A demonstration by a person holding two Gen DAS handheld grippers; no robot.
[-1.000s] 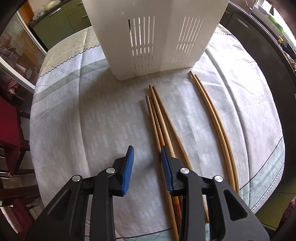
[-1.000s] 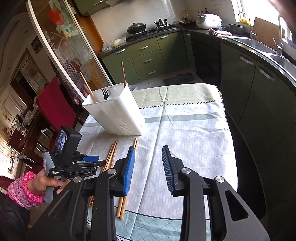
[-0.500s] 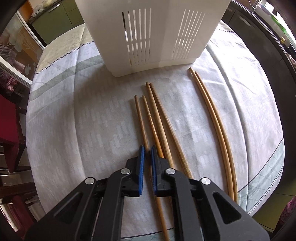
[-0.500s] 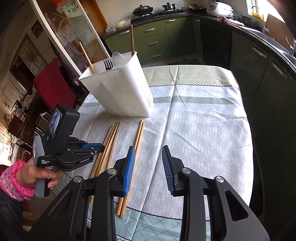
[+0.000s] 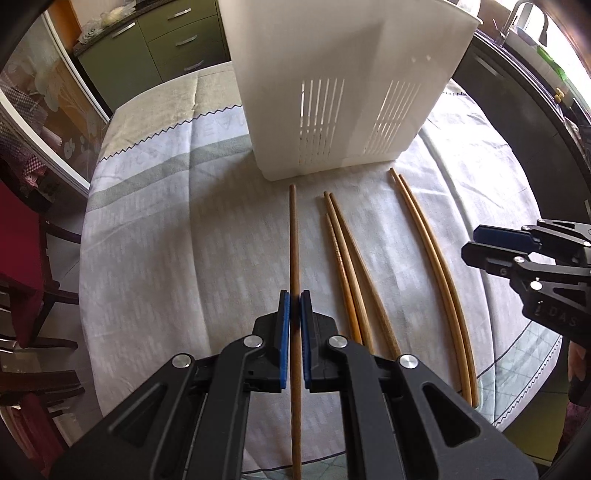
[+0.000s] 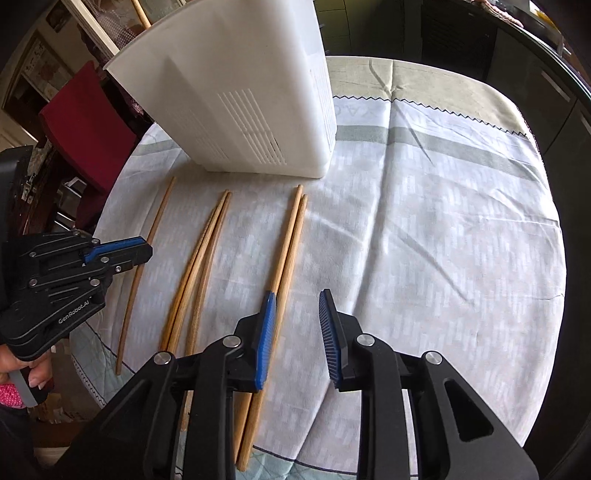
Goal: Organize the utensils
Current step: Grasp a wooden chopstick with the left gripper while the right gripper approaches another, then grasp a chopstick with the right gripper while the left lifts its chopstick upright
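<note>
A white slotted utensil holder [image 5: 332,74] [image 6: 240,103] stands at the back of the table. My left gripper [image 5: 294,306] [image 6: 146,247] is shut on one dark wooden chopstick [image 5: 293,240] [image 6: 159,210], which points toward the holder. Three chopsticks [image 5: 347,258] [image 6: 199,258] lie to its right, and beyond them lies a lighter pair [image 5: 432,258] [image 6: 288,240]. My right gripper [image 6: 297,293] [image 5: 476,240] hangs low over that pair with its jaws closing. The pair runs under its left finger, and its pads press on nothing.
A pale patterned tablecloth [image 6: 424,221] covers the round table, whose edge drops off close behind both grippers. A red chair [image 6: 88,122] stands at the left side. Green cabinets [image 5: 147,48] are behind. One chopstick [image 6: 140,13] stands in the holder.
My left gripper closed on one chopstick and drew it left, away from the other three. My right gripper came down from high above the table to just over the right pair.
</note>
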